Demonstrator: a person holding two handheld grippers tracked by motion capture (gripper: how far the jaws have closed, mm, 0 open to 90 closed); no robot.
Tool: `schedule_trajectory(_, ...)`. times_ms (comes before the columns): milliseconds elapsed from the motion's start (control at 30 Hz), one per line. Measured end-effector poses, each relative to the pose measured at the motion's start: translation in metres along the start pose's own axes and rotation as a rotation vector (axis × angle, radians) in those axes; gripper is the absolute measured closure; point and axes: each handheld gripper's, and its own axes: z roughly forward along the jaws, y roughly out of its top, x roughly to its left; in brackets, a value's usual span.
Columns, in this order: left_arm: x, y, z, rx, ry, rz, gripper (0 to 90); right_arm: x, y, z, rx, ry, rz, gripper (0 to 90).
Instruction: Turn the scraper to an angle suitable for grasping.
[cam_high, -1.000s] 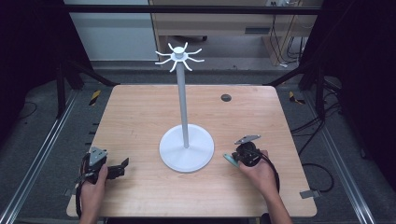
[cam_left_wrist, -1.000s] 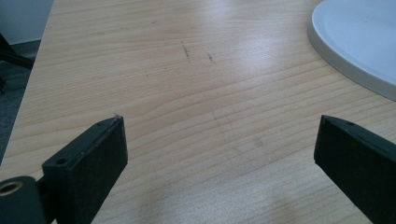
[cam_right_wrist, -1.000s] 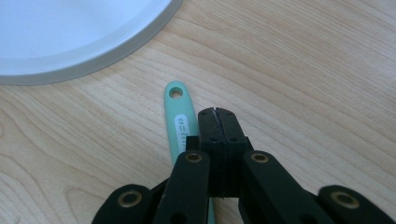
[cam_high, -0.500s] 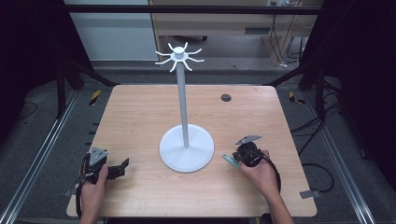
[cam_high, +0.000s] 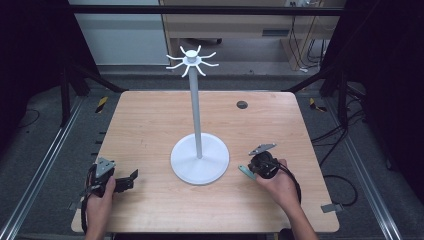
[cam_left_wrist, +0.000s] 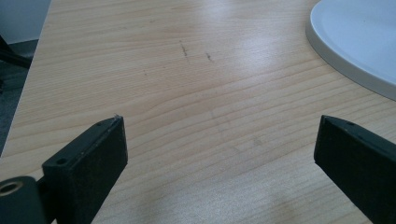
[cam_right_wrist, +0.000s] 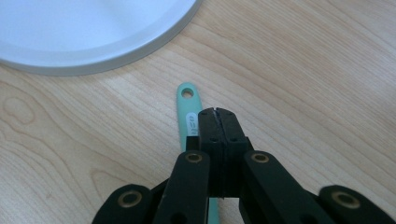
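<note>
Nothing appears to have moved since the earlier high view: both hands and both grippers sit where they did, and the white stand is unshifted.

From above, a pale wooden table (cam_high: 150, 125) carries a tall white stand (cam_high: 198, 120) with a round flat base (cam_high: 186, 172) and a crown of short curved hooks (cam_high: 191, 61) at its top. A small dark round mark (cam_high: 242, 104) lies on the wood well beyond the right gripper.

In the high view the left gripper (cam_high: 131, 177), held in the person's left hand (cam_high: 99, 200), rests near the table's near left corner. Its jaws stand wide apart with bare wood between them. In its own view the edge of the stand's base (cam_left_wrist: 355, 42) lies ahead and to the right of the jaws, apart from them.

In that high view the right gripper (cam_high: 246, 170), held in the person's right hand (cam_high: 276, 184), sits just to the right of the base. In the right gripper view its jaws are pressed together with no gap. A slim mint-green handle (cam_right_wrist: 189, 109) with a hole at its tip lies on the wood and passes under the left side of the closed jaws; whether the jaws grip it cannot be told. The base's rim (cam_right_wrist: 116, 51) curves just ahead of the handle's tip, not touching it.
</note>
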Motion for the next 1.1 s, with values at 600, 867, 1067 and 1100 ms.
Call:
schedule_trajectory(600, 0.0, 0.0, 0.0, -0.003, -0.006, 0.0, 2.3, 0.005, 0.013, -0.001, 0.079, -0.011, -0.071, 88.7)
schedule_trajectory(867, 0.0, 0.0, -0.001, -0.004, -0.006, -0.001, 2.3, 0.005, 0.018, -0.004, 0.105, -0.012, -0.089, 83.4)
schedule_trajectory(1067, 0.001, 0.0, -0.002, -0.01, 0.0, -0.005, 2.4, 0.005, 0.022, -0.005, 0.125, -0.006, -0.091, 75.8)
schedule_trajectory(1100, 0.001, 0.0, -0.002, -0.01, 0.0, -0.006, 2.4, 0.005, 0.023, -0.005, 0.127, -0.005, -0.092, 75.0)
